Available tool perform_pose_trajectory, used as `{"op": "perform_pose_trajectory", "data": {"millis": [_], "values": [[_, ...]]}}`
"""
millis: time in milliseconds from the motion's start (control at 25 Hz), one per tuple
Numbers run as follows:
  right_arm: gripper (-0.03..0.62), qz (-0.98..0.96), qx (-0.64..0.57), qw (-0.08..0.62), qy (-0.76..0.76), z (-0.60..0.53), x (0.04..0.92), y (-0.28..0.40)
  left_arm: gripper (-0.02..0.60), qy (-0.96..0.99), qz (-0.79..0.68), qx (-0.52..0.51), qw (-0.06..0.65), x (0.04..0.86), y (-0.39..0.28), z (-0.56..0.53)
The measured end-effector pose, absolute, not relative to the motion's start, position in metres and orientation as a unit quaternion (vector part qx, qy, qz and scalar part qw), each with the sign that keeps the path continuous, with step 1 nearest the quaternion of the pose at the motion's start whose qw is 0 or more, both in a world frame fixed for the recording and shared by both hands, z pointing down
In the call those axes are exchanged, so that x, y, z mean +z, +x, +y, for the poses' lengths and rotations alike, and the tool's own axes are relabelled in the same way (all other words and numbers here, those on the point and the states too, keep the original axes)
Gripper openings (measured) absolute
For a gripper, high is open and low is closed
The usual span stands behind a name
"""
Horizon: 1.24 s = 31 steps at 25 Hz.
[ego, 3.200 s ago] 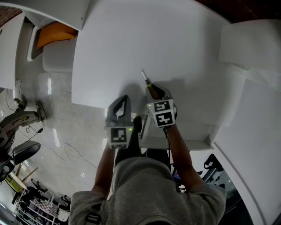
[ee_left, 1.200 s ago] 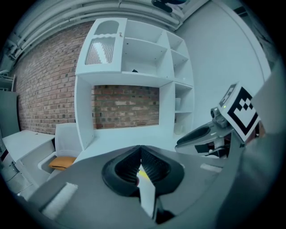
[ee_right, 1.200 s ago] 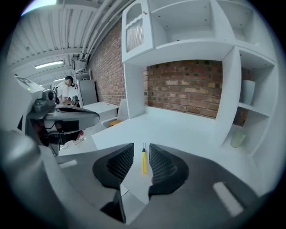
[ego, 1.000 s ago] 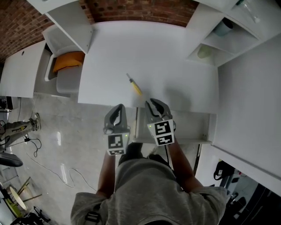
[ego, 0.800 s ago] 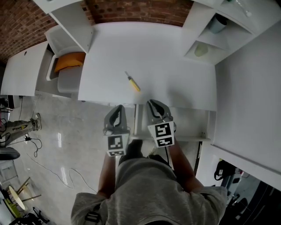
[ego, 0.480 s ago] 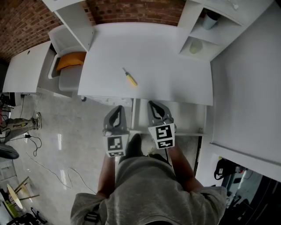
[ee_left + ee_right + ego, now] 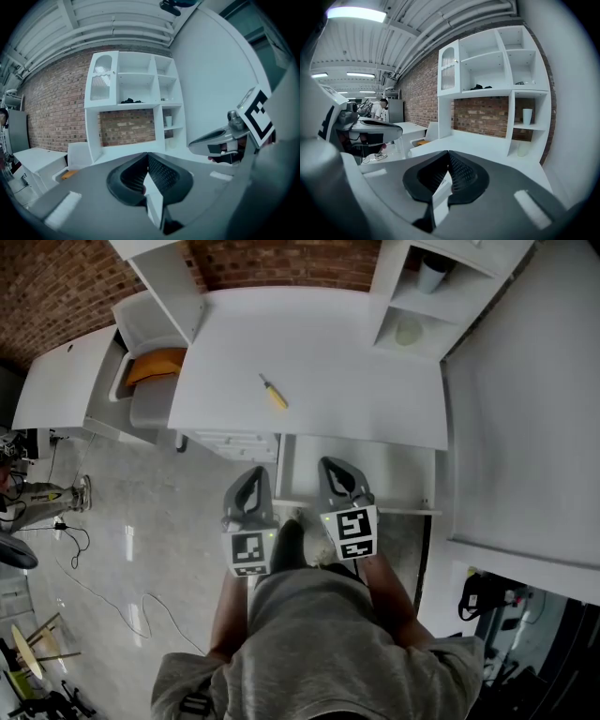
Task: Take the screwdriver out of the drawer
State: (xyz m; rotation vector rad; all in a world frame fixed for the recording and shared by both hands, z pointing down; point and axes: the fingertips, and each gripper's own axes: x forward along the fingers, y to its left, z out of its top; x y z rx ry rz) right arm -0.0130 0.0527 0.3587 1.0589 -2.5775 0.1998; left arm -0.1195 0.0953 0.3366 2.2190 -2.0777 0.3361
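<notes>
White table (image 7: 347, 362): screwdriver (image 7: 273, 395) near its front-left corner, probably light and stiff, best gripped at the yellow handle. Left tongs (image 7: 253, 476) and right tongs (image 7: 332, 466) pressed together, empty.

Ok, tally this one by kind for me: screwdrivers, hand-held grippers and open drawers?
Screwdriver: 1
Hand-held grippers: 2, the left hand-held gripper and the right hand-held gripper
Open drawer: 1
Total: 4
</notes>
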Motion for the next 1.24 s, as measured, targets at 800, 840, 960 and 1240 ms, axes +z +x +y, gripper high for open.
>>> {"op": "perform_pose_trajectory", "data": {"millis": [800,840,960,1240], "values": [[0.003,-0.915,0.055,0.16,0.366,0.088,0.342,-0.012,0.012,0.721,-0.685,0.101,0.024,0.321,-0.114,0.132],[0.003,-0.915,0.055,0.16,0.366,0.089,0.342,-0.012,0.012,0.721,-0.685,0.101,0.024,0.322,-0.114,0.132],[0.003,-0.915,0.054,0.161,0.366,0.089,0.343,-0.012,0.012,0.722,-0.684,0.102,0.023,0.321,-0.113,0.131],[0.003,-0.914,0.057,0.161,0.368,0.091,0.345,-0.012,0.012,0.722,-0.684,0.103,0.024,0.324,-0.115,0.134]]}}
